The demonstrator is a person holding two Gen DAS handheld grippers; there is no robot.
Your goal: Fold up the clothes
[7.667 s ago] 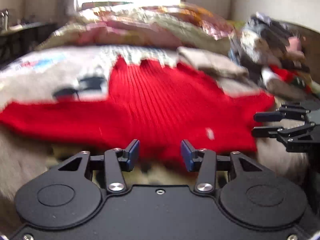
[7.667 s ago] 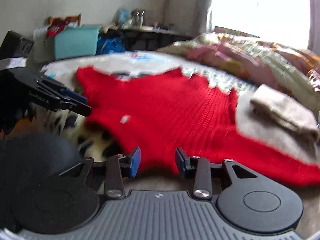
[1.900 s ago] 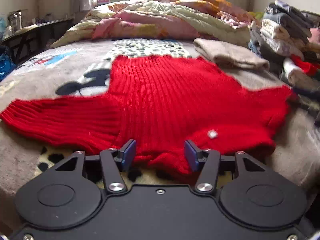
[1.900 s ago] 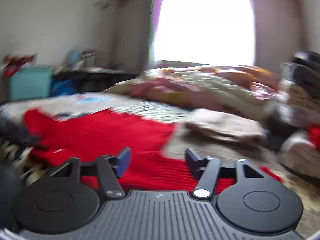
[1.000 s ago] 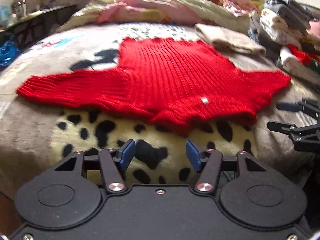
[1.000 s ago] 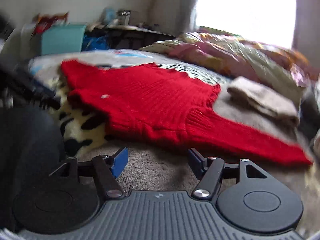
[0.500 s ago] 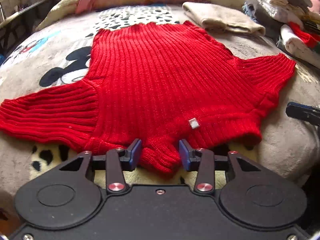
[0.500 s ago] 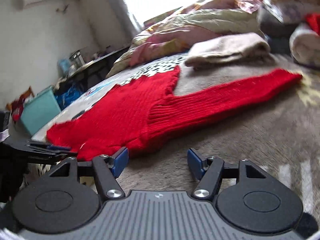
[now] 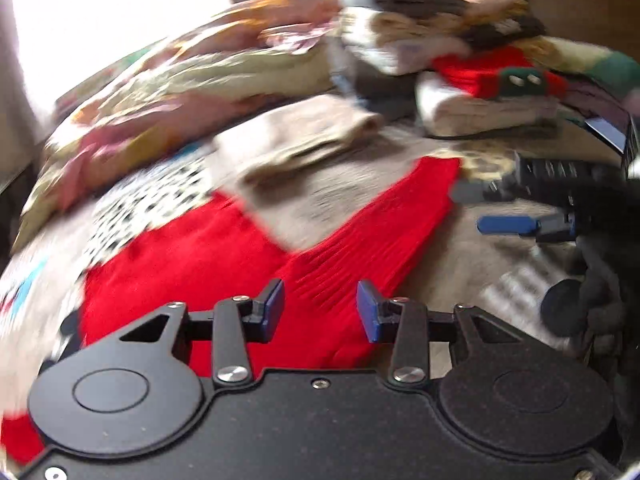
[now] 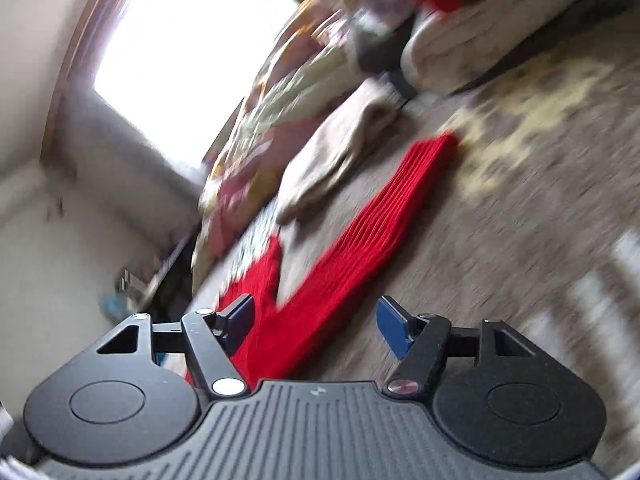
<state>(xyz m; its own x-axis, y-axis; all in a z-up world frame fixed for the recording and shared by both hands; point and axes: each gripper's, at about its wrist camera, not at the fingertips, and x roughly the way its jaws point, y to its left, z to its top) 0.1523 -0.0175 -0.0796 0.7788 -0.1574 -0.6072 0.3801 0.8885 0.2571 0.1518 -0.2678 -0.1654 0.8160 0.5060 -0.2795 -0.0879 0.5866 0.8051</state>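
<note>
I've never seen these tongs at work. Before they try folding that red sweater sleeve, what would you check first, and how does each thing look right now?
1. Left tongs open: ok, blue pads apart.
2. Right tongs open: ok, wide gap.
3. Red sweater free of any grip: ok, neither holds it.
4. Sleeve lying straight on the blanket: ok.
5. Folded beige garment clear of the sleeve: ok, beside it, apart.
6. Sharp view: not ok, both pictures are blurred.

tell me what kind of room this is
Most likely a bedroom: a red sweater lies spread on a bed covered by a patterned blanket, a rumpled floral quilt is bunched behind it, and folded clothes are piled nearby.
</note>
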